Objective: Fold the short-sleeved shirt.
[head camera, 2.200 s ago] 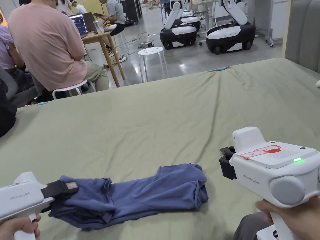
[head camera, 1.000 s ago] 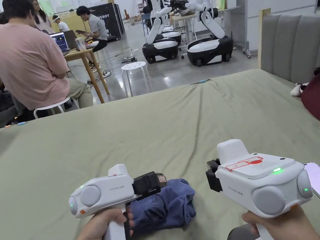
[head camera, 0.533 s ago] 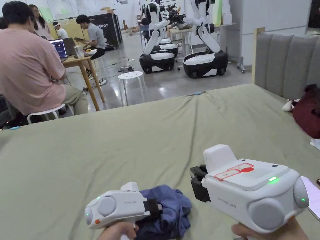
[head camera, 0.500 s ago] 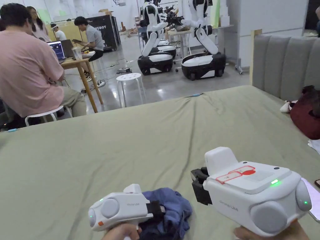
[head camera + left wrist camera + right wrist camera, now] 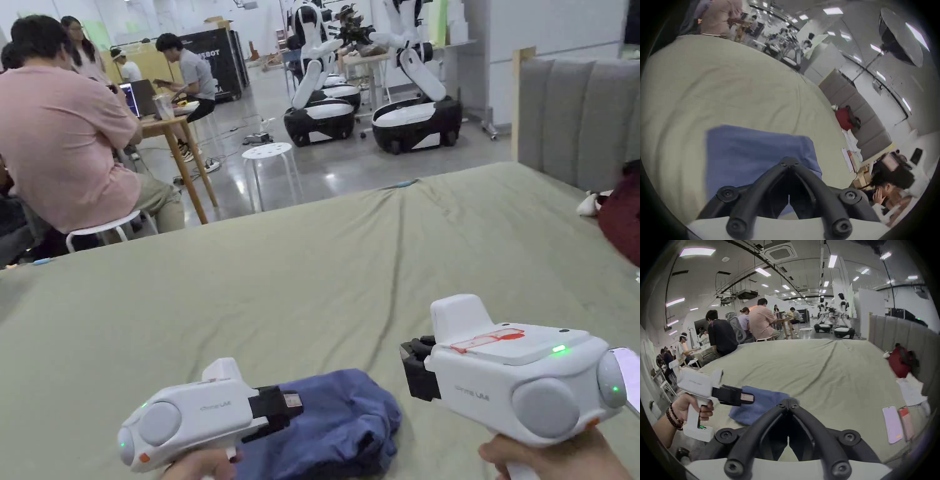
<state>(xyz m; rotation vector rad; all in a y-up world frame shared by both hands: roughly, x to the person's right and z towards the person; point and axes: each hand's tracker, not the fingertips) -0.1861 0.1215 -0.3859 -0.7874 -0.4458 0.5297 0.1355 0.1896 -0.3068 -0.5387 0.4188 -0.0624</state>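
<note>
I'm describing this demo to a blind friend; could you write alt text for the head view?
A folded blue shirt lies on a green-sheeted bed, with the left hand-held gripper over it and the right hand-held gripper beside it. Beyond the bed, people sit at a wooden table near wheeled robots.

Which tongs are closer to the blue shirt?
The left tongs. They hang right over the near left part of the blue shirt, though I can't tell if they touch it. The right tongs are off its right edge, above the green sheet.
</note>
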